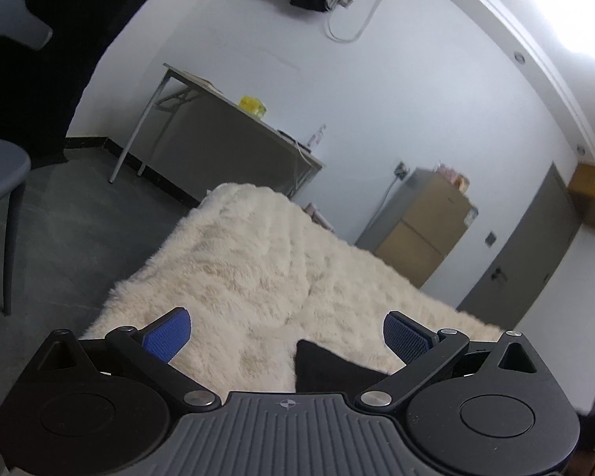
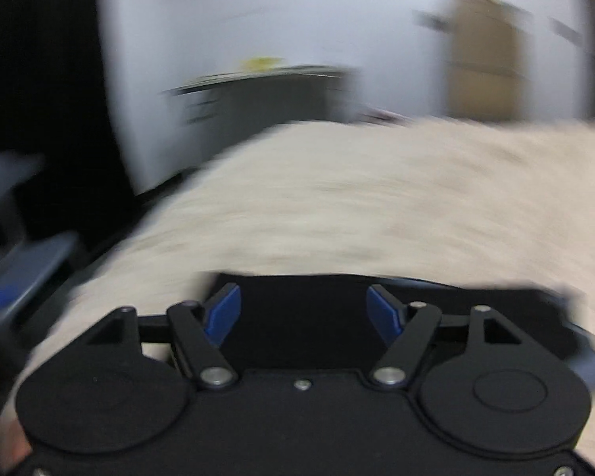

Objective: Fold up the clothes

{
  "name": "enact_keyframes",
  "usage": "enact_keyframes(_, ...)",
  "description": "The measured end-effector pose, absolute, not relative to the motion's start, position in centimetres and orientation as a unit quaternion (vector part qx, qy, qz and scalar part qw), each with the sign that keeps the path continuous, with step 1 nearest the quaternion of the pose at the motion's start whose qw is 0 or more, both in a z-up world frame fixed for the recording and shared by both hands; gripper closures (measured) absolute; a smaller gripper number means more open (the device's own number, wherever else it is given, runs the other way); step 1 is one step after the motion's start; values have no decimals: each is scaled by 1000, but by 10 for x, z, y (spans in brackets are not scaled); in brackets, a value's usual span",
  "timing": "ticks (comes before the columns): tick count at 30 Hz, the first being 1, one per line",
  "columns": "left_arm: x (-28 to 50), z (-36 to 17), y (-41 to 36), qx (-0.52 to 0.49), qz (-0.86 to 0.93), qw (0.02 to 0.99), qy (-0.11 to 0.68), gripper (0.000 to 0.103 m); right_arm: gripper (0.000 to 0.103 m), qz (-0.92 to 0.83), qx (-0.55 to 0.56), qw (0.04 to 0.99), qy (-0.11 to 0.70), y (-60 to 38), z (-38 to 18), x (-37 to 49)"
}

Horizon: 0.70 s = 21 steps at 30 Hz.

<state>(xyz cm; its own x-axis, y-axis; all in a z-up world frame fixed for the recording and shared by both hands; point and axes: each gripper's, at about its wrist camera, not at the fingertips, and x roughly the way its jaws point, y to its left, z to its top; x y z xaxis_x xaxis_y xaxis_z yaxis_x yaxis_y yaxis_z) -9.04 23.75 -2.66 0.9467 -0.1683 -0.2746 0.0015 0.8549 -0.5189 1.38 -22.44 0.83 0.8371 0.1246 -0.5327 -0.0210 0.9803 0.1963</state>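
Presently both tools stand released. The left hand-held gripper (image 1: 285,335) has its blue pads spread wide with nothing between them; it hangs above a cream shaggy cover (image 1: 258,261) that drapes the worktop. The right hand-held gripper (image 2: 303,313) also has its jaws apart, and the pads press on nothing, though the right wrist view is heavily smeared by motion.

The garment, a black cloth (image 2: 305,301), lies flat on the cover directly under and ahead of the right tool. In the left wrist view only one corner of it shows, a dark point peeking out just behind the left pads.

Judgement on risk: with neither tool holding the cloth, any fold made so far depends on the fabric staying put on a long-pile surface. A low pass by either tool could drag the pile or the cloth edge and open the fold. The blur suggests quick movement on the right, which raises that chance. Black cloth against black tool bodies also makes the edge hard to locate, so a fresh grasp may catch cover fibres or miss the hem.
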Motion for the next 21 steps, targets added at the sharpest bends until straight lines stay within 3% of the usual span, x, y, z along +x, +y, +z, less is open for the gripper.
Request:
enact_keyframes(7, -78, -24, 161, -162, -94, 958, 217, 0, 34, -58, 358, 862, 353, -349, -53, 4)
enact_keyframes(13, -77, -32, 122, -116, -57, 963, 237, 0, 34, -103, 410, 832, 360, -355, -89, 15)
enact_keyframes(17, -70, -43, 119, -110, -43, 957, 266, 0, 33, -105, 450, 826, 323, -361, -102, 20)
enact_keyframes(21, -64, -48, 123, -97, -21, 953, 285, 0, 39, -116, 456, 834, 289, -362, -102, 14)
